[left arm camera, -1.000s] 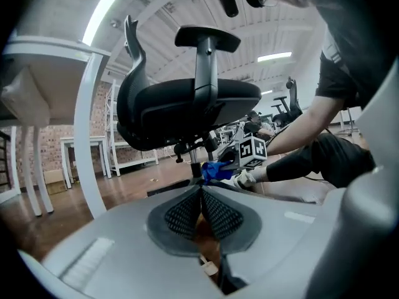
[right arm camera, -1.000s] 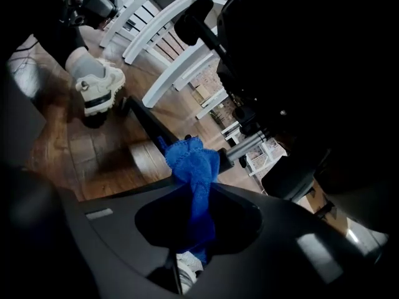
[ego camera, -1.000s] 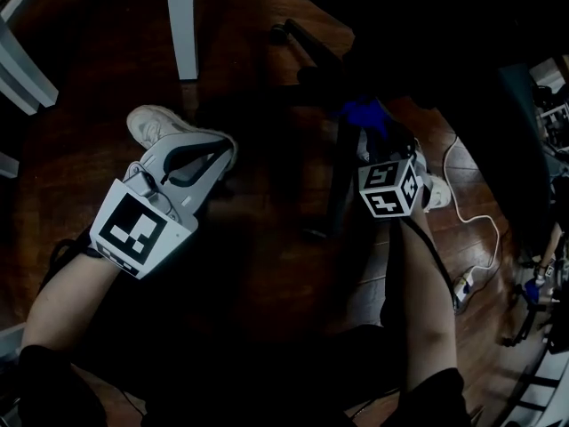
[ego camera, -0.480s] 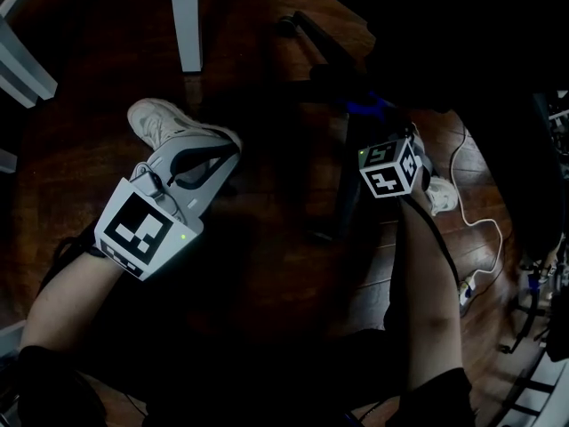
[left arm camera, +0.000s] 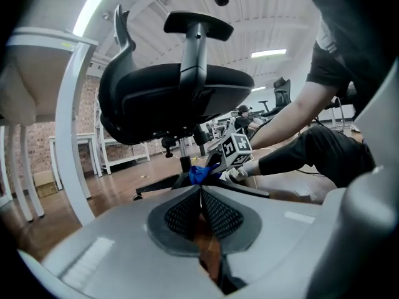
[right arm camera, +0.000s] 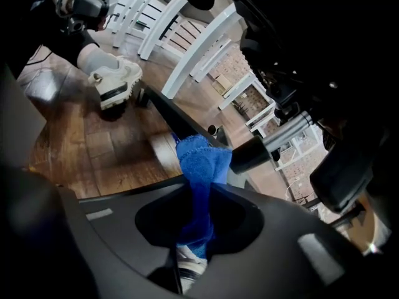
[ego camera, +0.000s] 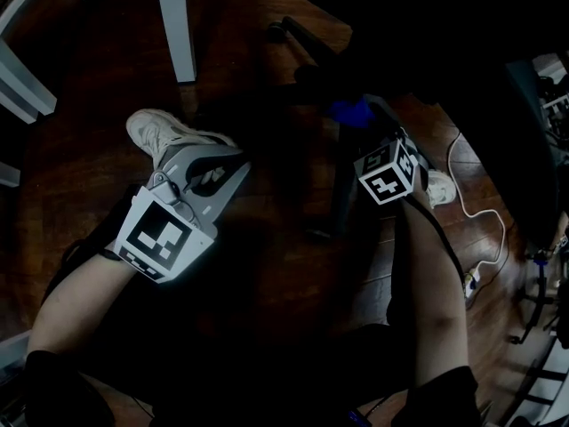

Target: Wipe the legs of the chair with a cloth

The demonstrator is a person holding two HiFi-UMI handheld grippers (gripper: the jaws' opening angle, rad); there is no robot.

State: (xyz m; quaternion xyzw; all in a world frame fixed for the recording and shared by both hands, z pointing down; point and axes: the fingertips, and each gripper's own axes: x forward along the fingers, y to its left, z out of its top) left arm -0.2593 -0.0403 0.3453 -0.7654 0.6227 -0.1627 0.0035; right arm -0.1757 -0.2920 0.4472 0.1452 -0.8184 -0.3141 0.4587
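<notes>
A black office chair (left arm camera: 174,92) stands on a star base. One dark chair leg (ego camera: 342,194) runs toward me and another (ego camera: 307,41) runs away to the far left. My right gripper (right arm camera: 201,213) is shut on a blue cloth (right arm camera: 202,164), which is pressed against the base by the hub (ego camera: 351,111), beside the chair's silver column (right arm camera: 283,136). In the head view its marker cube (ego camera: 388,174) sits over that near leg. My left gripper (left arm camera: 201,195) is shut on nothing and hangs left of the chair, above my shoe (ego camera: 160,132).
A white table leg (ego camera: 175,25) stands on the dark wood floor at the far left, with more white legs (ego camera: 22,74) at the left edge. A white cable (ego camera: 480,221) and a power strip lie to the right. My other shoe (ego camera: 440,189) is beside the right gripper.
My left gripper has shifted a little to the right and nearer me. The right gripper has stayed at the chair's hub with the cloth, moving only slightly.
</notes>
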